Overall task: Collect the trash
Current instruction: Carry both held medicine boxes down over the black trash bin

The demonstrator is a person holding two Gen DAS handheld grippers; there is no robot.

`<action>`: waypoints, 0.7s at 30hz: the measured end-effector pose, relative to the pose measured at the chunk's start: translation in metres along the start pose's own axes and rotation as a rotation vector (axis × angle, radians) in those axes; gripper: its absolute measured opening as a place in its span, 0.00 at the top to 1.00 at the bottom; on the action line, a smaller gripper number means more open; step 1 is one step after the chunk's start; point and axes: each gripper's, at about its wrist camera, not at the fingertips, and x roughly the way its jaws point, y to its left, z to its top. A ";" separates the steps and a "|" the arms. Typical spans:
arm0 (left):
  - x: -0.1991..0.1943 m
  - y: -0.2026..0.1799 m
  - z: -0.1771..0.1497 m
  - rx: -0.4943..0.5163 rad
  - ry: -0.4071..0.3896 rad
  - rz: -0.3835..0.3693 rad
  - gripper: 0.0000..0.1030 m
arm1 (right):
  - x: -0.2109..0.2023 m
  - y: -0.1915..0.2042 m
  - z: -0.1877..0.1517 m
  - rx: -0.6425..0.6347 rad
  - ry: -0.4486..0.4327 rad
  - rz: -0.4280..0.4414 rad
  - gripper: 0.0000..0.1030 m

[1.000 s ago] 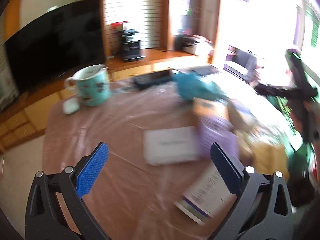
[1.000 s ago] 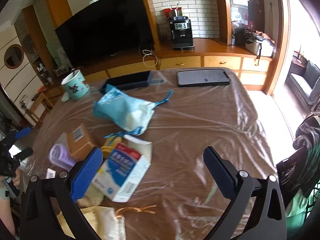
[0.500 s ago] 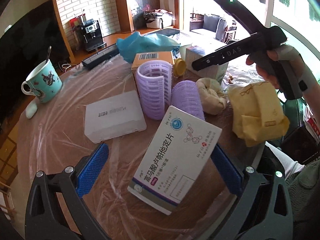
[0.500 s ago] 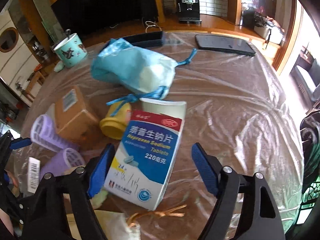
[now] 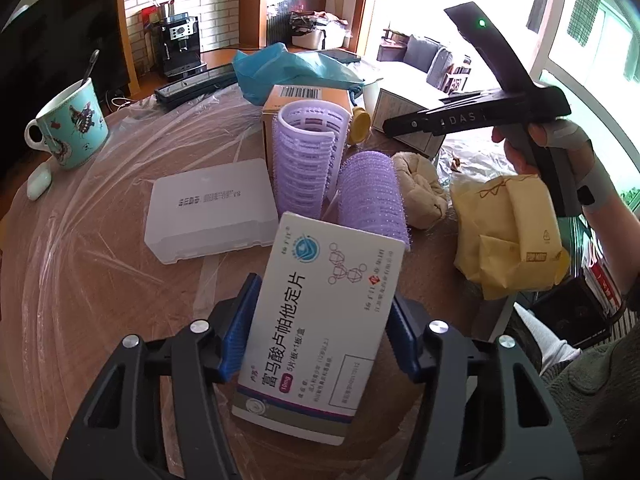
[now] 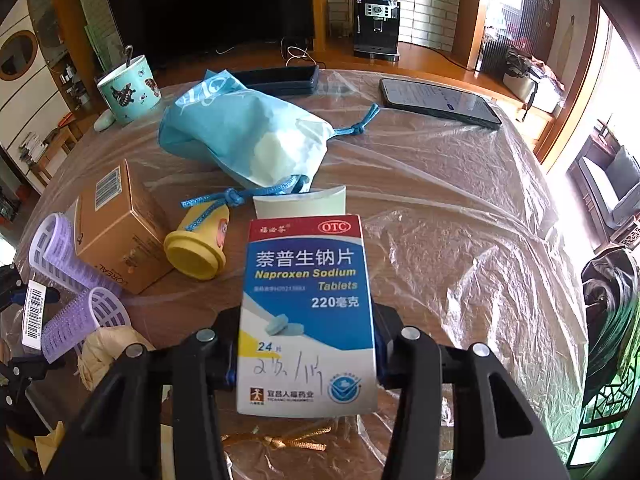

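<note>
My left gripper [image 5: 318, 338] had just been closing and clamped the long sides of a white medicine box [image 5: 320, 320], while my right gripper [image 6: 306, 354] closed likewise on a blue-and-white tablet box [image 6: 307, 316]; both boxes were low over the desk [image 6: 460, 216]. I judged them light, thin card, easily crushed, best held across the flat sides.

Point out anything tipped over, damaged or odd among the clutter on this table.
The yellow cup lies tipped on its side beside the brown carton, a blue drawstring cord draped over it. The Naproxen box carries handwriting on its front. Nothing looks spilled or broken.
</note>
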 end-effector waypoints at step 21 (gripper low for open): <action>-0.048 -0.002 0.000 -0.322 -0.208 0.067 0.47 | -0.087 0.012 -0.015 0.006 -0.189 0.182 0.55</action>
